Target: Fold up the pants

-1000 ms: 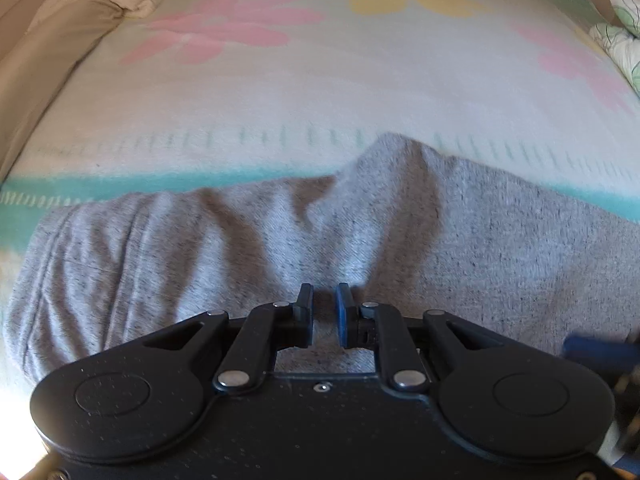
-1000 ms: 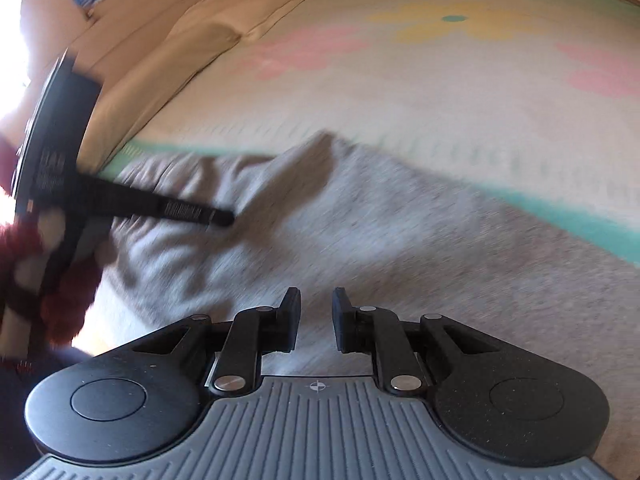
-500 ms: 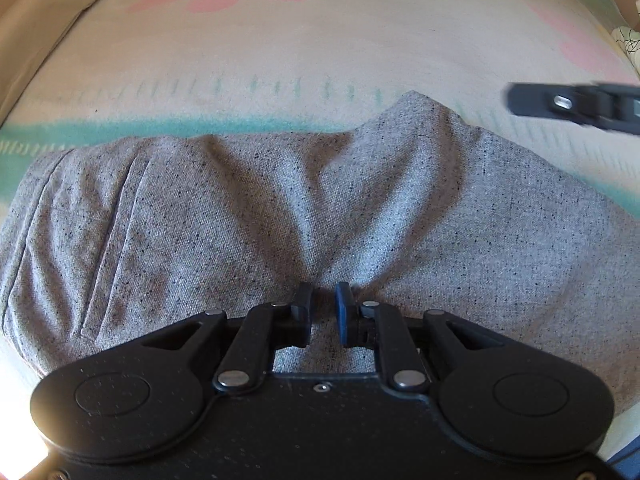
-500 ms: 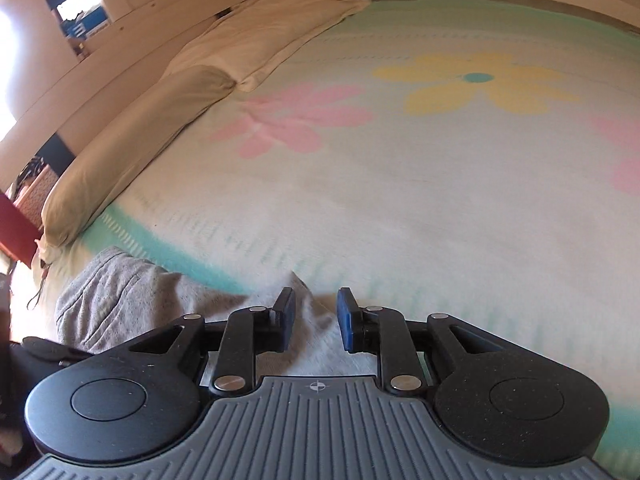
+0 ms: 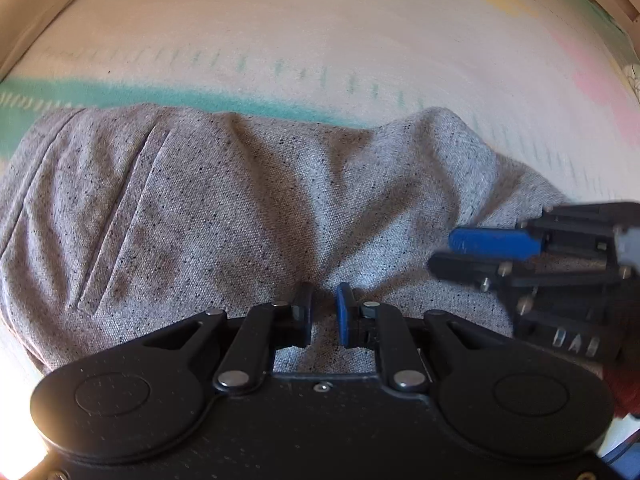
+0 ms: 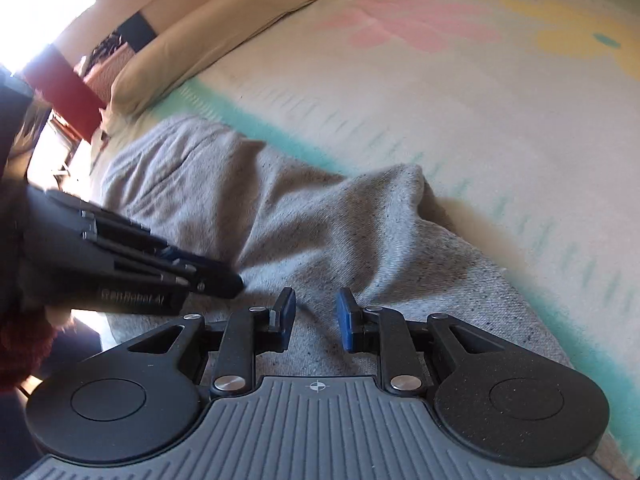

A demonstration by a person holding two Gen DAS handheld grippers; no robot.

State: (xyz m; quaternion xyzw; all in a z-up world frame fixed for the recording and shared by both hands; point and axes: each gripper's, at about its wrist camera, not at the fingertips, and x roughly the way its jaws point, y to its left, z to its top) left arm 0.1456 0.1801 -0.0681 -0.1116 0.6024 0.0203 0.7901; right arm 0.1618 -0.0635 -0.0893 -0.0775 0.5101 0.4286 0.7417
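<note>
**Right gripper drops back onto the pants beside the left**

Half a second ago the right gripper [image 6: 316, 316] looked out over bare bedspread with only a corner of cloth under its fingers; now it hangs low over the grey pants [image 5: 248, 216], jaws parted with a clear gap and nothing between them; cloth lies directly beneath and ahead of its tips. In the left wrist view it has come in from high on the right to just right of the left gripper [image 5: 323, 314], near it but apart.

The left gripper has kept its place over the near edge of the pants; its jaws stand close together with a narrow gap, and a ridge of cloth rises just ahead of them; whether they pinch any fabric cannot be told.

The pants lie spread across the flowered bedspread [image 5: 320, 40], a peak of fabric [image 6: 404, 178] bunched ahead and right of the right gripper, the pocket seams ahead and left of the left one.

Judged from this, both tools are set along the near edge for the next grab and fold; the fold itself is not yet made.
</note>
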